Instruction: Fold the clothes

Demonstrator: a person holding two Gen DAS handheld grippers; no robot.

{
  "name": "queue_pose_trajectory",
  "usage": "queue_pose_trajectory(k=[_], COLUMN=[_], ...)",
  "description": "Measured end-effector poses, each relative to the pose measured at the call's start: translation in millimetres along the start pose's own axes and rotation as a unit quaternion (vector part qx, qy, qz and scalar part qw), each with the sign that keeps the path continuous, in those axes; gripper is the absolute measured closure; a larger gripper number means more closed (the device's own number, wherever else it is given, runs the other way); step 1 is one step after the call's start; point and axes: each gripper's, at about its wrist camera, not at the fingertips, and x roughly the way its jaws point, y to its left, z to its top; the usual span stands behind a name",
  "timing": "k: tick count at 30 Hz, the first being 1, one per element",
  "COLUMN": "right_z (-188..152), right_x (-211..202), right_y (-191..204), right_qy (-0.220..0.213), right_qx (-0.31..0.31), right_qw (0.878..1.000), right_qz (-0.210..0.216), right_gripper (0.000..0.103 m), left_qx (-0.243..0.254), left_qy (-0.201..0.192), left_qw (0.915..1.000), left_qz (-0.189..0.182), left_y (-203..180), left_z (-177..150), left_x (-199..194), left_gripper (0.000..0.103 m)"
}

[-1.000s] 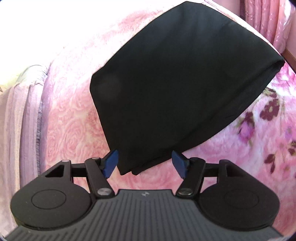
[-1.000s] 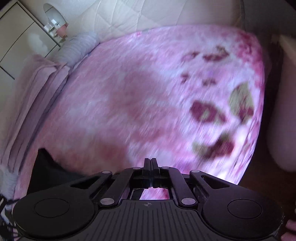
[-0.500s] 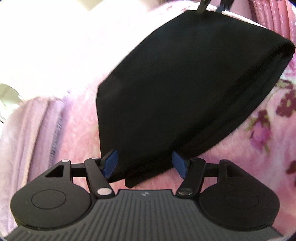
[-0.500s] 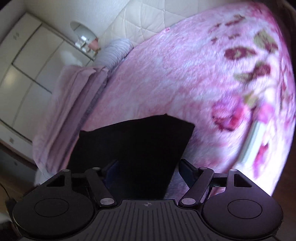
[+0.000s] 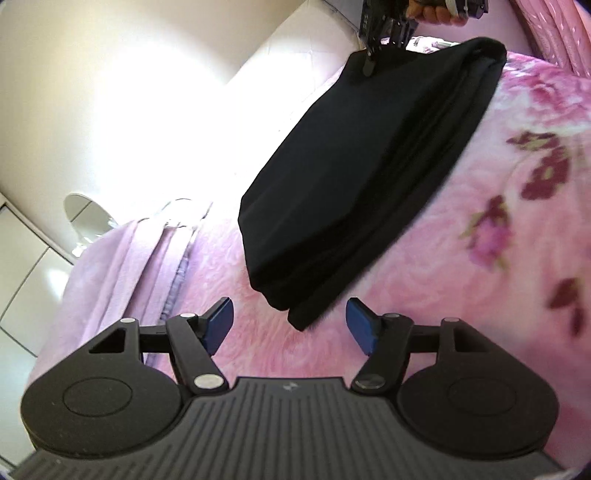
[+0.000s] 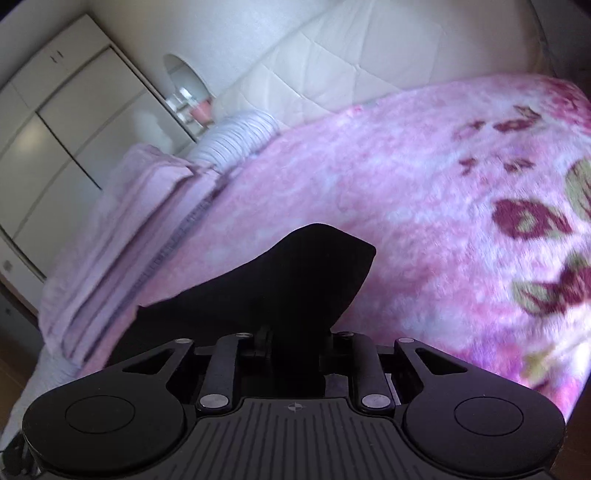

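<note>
A black folded garment lies slanted over the pink floral blanket. My left gripper is open, and its blue pads flank the garment's near corner without touching it. At the far end, my right gripper pinches the garment's edge and holds that end raised; a hand grips it. In the right wrist view the right gripper is shut on the black garment, which bulges up from between the fingers.
A folded lilac blanket lies along the bed's left side, with a striped pillow beyond it. A quilted cream headboard and white wardrobe doors stand behind. Pink curtains hang at the far right.
My right gripper opened around the garment's edge, then shut on it and lifted that end. The garment's near corner slid out from between my open left fingers.
</note>
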Motion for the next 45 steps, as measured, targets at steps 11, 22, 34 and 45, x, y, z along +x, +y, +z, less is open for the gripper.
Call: queue_pose_trajectory(k=[11,22,34,45], right_z=[-132,-239,-246,-232], right_x=[-107,-61,3,-34], right_y=[109,187,191,189], right_qy=[0.001,0.055,0.039,0.019], right_qx=[-0.35,-0.681,-0.754,-0.723], right_qw=[0.937,0.73,0.654,0.686], right_qz=[0.013,-0.013,-0.048,-0.077], right_gripper=[0.033,0.029,0.079,0.084], left_qx=[0.016,0.092,0.251,0.3], left_qy=[0.073,0.072,0.054,0.058], left_qw=[0.9967,0.9912,0.9656,0.9521], left_qz=[0.031,0.062,0.043,0.013], left_y=[-37,-43,-49,-54], left_z=[29,49,21,23], left_x=[-63,-29,49,44], left_gripper=[0.037,0.026,0.026,0.066])
